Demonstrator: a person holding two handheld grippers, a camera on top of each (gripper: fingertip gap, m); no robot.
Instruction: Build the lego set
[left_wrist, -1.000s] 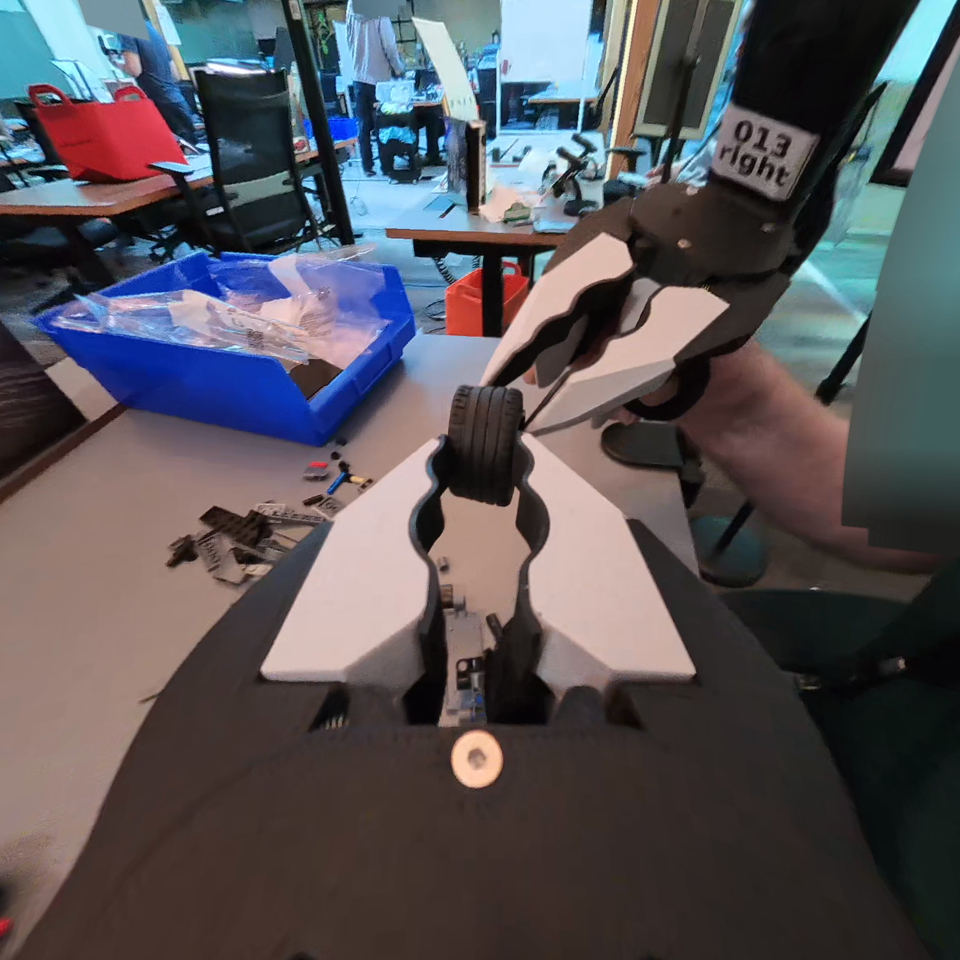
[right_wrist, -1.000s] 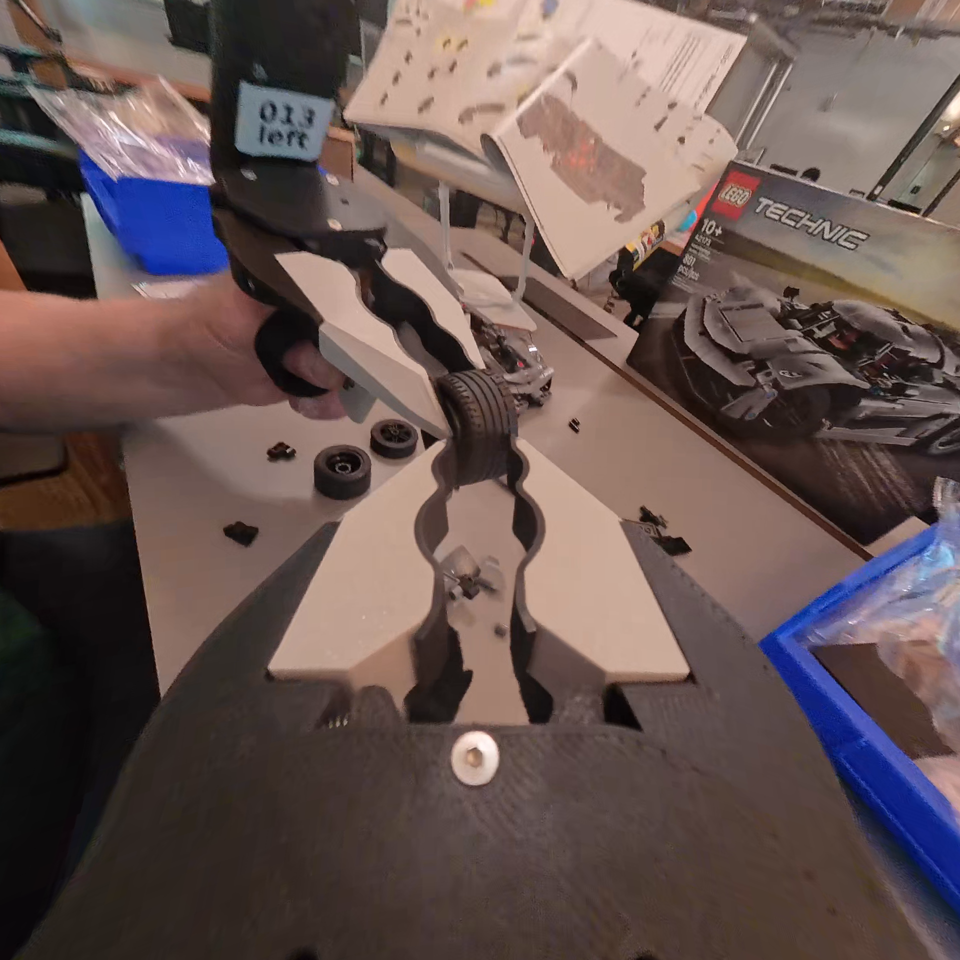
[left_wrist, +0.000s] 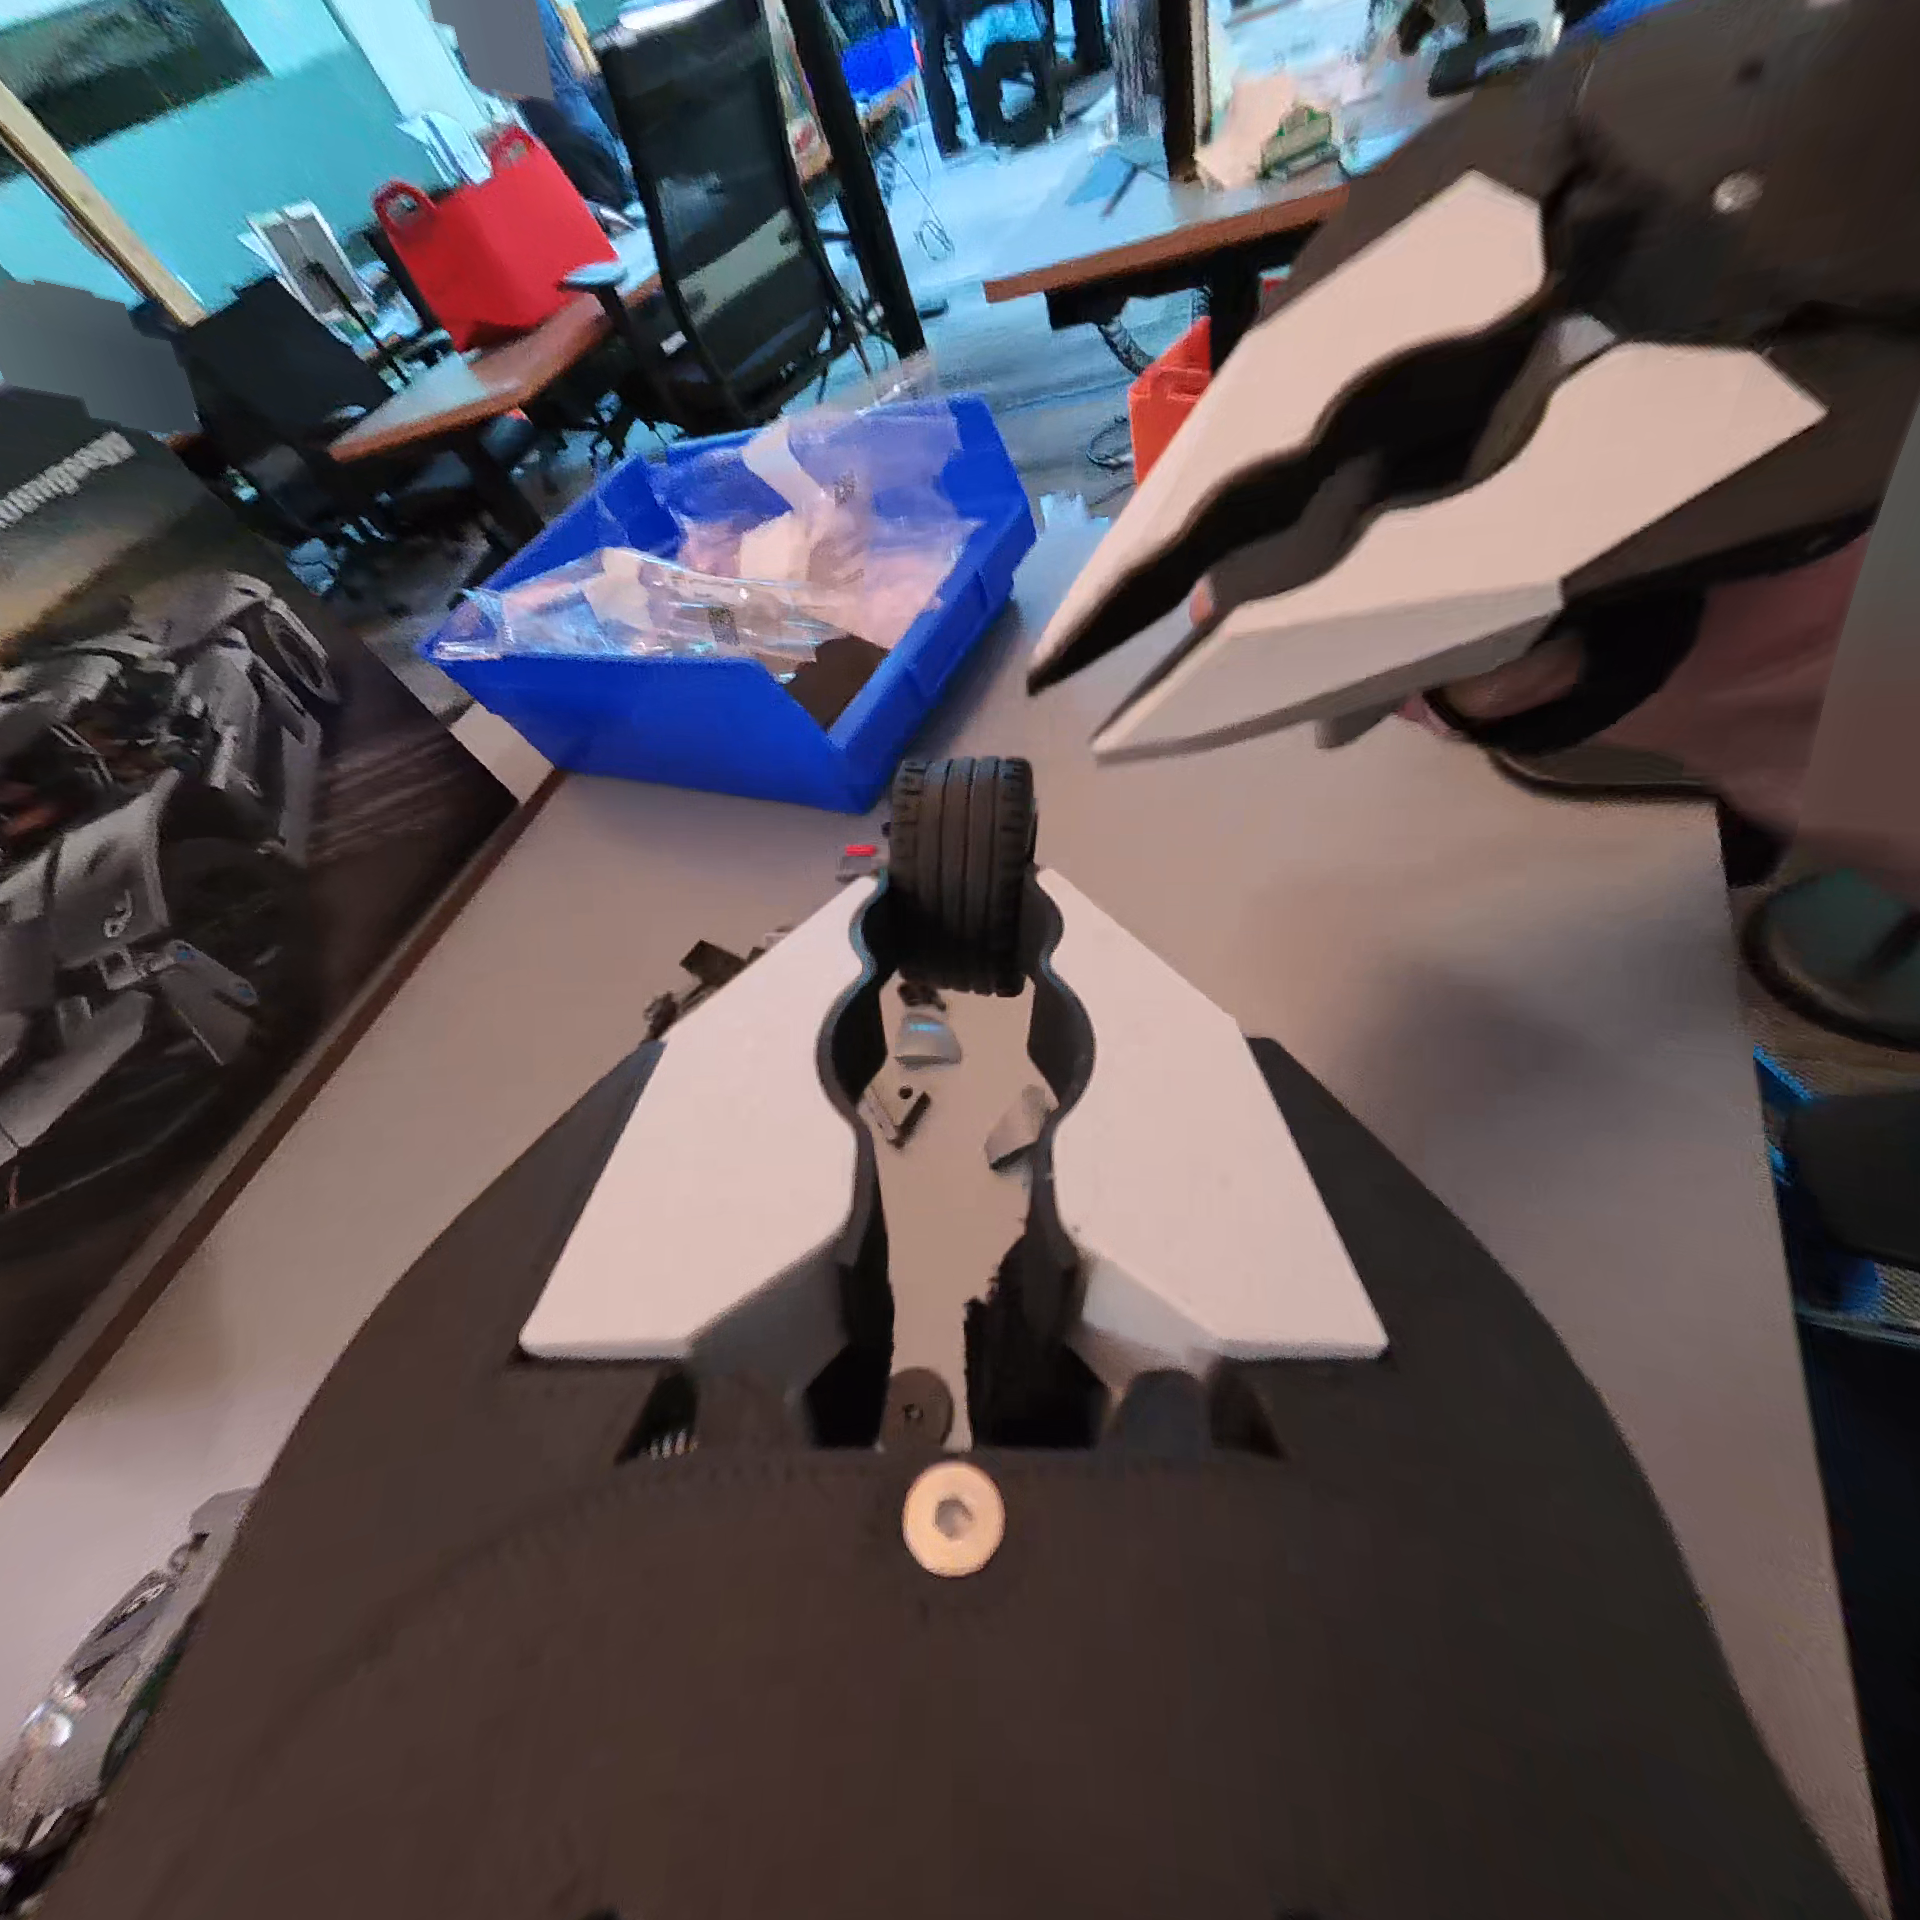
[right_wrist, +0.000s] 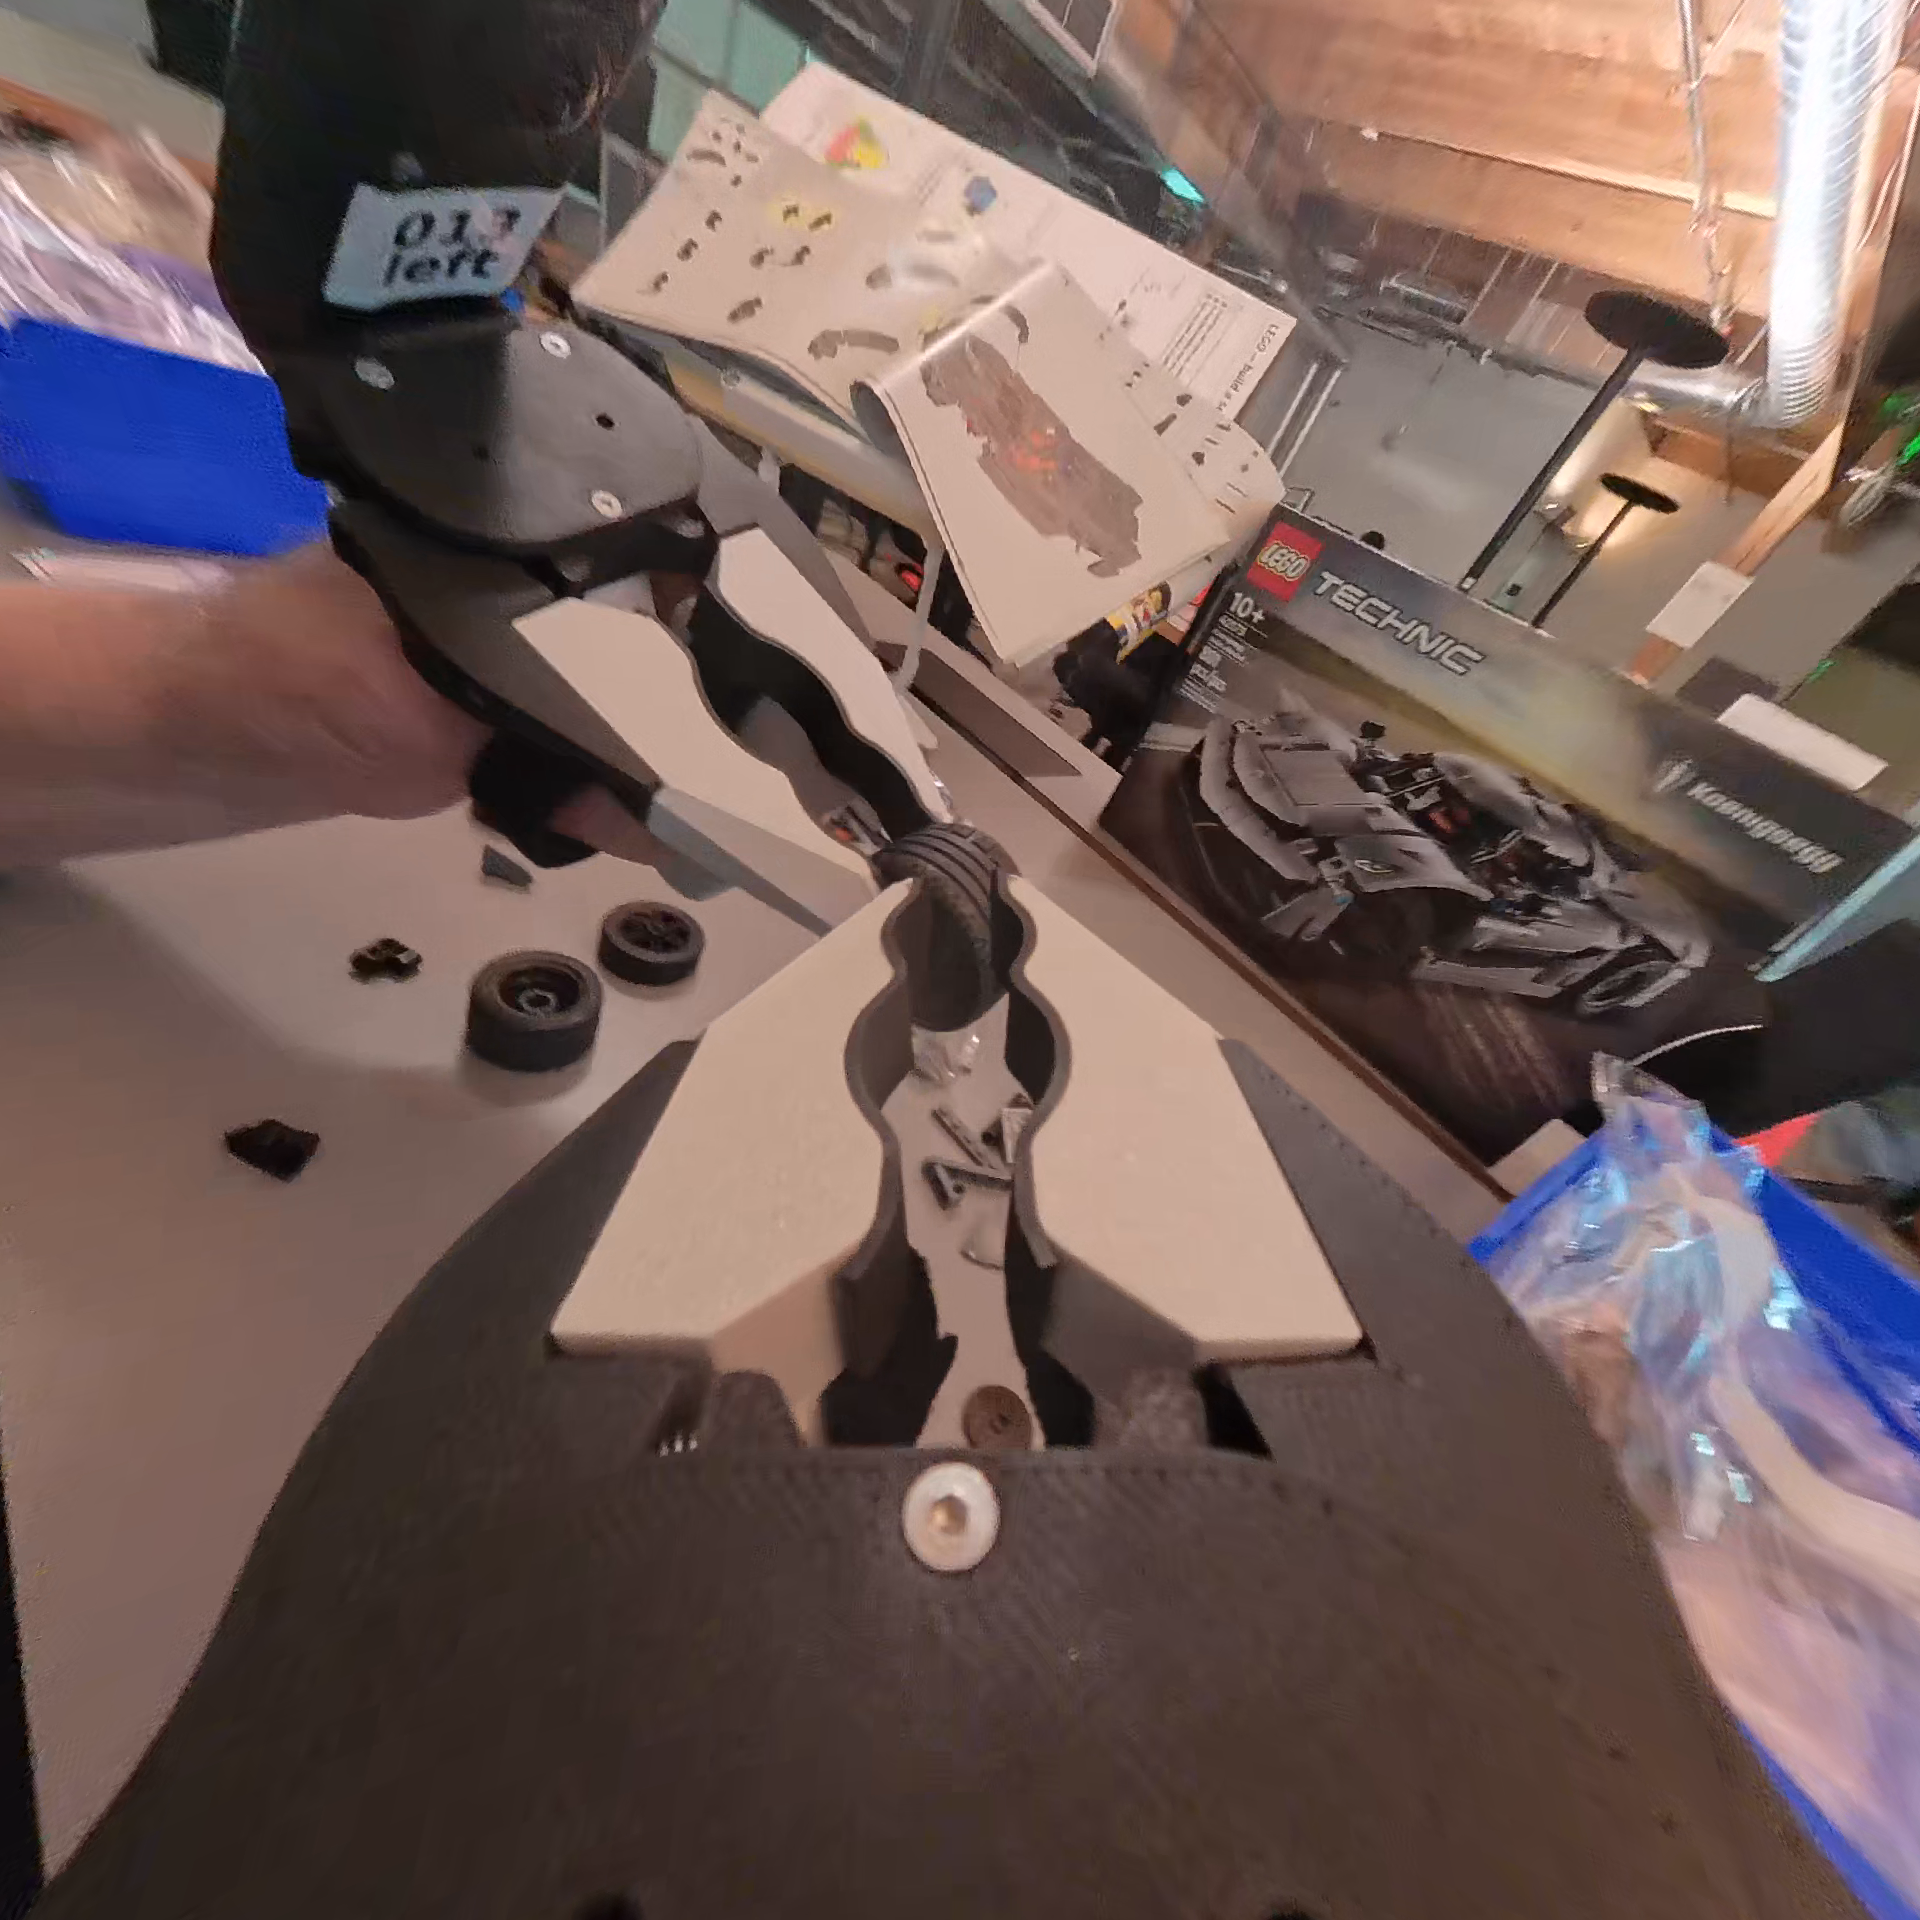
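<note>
Lego wheel sits upright between the tips of the left tool, clenched across its sides with the tread facing the camera, lifted above the bench. Gripping it by the sides probably keeps the hub reachable for an axle.

The right tool hovers near the wheel without touching it. Its fingers are parted only a little and hold nothing (likely ready to steady the wheel or to fetch a part).

Two more wheels lie flat on the bench among small loose pieces, within easy reach. The instruction booklet is propped open above the bench, with the set's box standing beside it, both facing the builder. A blue bin of plastic bags sits farther back.
</note>
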